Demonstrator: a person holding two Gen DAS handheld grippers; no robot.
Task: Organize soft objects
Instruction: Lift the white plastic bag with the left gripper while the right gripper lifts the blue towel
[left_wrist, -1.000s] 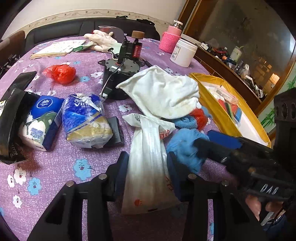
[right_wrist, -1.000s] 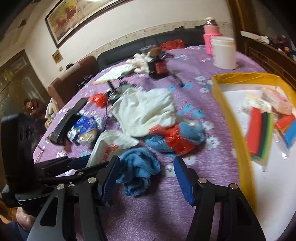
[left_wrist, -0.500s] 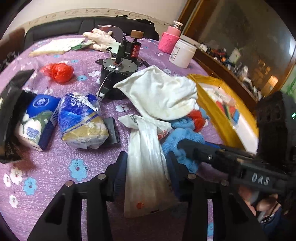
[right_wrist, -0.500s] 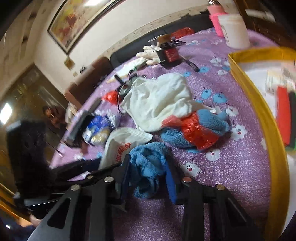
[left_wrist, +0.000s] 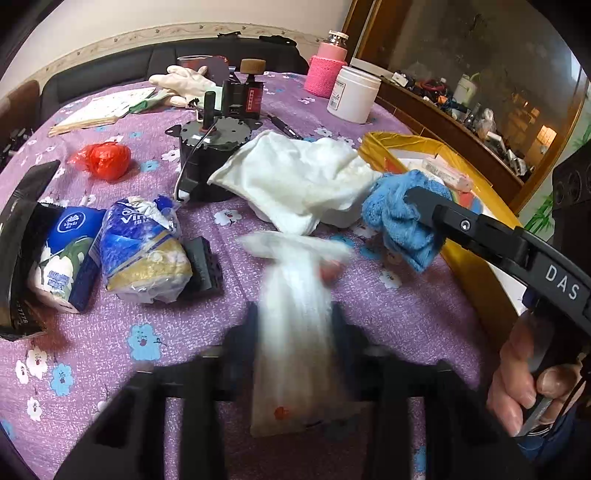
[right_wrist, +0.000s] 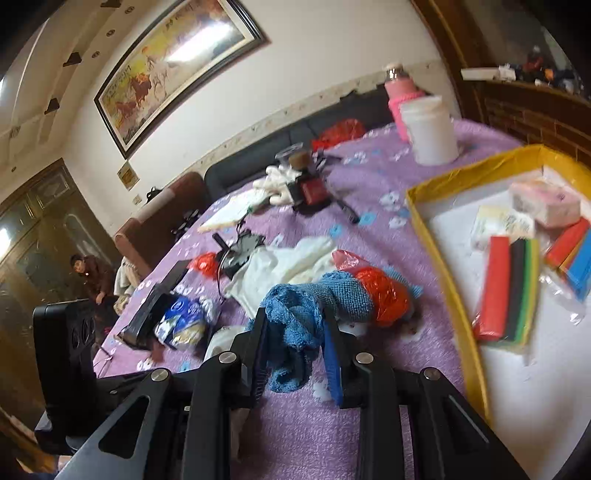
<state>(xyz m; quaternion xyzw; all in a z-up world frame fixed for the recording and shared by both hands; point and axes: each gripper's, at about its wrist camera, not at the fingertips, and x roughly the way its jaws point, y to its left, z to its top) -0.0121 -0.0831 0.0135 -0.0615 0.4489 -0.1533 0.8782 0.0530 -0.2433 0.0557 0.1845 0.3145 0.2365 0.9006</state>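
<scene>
At the right of the right-wrist view, the yellow-rimmed tray (right_wrist: 436, 236) on the purple worktop (right_wrist: 373, 229) holds coloured sponges (right_wrist: 508, 291) and tissue packs (right_wrist: 545, 201). The right tongs (right_wrist: 297, 354) are clenched on a blue cloth (right_wrist: 291, 314), lifted at lower centre. The left tongs (left_wrist: 293, 332), low in their view, have just been closing and are now pinched on a white plastic bag (left_wrist: 295, 332) lying on the worktop.

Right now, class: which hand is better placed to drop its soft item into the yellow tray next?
The right. Its tool grips the blue cloth beside the yellow tray; the left tool, clamping the white bag, sits farther away.
</scene>
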